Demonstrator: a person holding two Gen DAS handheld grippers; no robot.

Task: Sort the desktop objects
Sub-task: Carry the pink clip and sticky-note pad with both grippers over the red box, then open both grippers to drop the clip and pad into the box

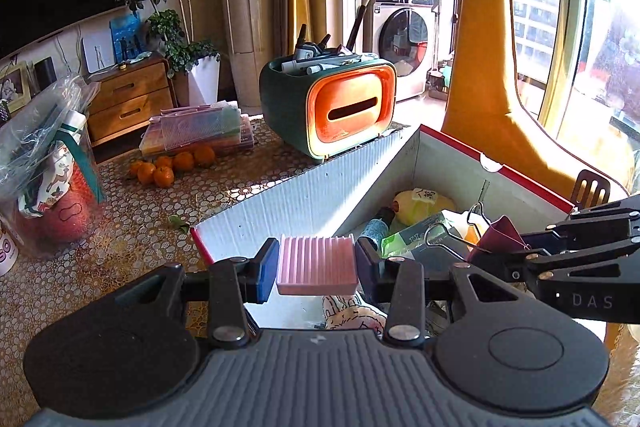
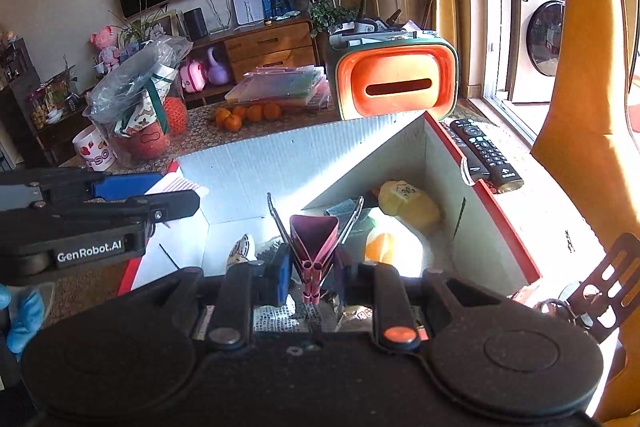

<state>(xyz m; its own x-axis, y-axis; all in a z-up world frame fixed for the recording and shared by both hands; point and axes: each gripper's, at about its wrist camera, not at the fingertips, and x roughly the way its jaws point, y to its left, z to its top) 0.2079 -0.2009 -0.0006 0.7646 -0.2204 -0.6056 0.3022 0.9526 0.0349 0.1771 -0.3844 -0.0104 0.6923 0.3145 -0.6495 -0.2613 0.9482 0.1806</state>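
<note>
Pink ridged soap tray [image 1: 317, 264] sat pinched crosswise between the left gripper [image 1: 316, 267] jaws, held by its short ends; it looked light, stiff and rather slick, so those flat ends seemed the best hold. The right gripper [image 2: 310, 277] jaws clamped a maroon binder clip [image 2: 314, 241], small, rigid and springy. Both hung over the open box [image 1: 304, 183] on the table [image 1: 120, 247].

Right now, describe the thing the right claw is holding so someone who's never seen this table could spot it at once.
Find the big open box with red edges on the table, in front of the orange and green tissue holder. Over its inside, the right claw is shut on a binder clip. It is dark red with two wire handles sticking up, unlike the flat pink ribbed tray in the left claw.
</note>
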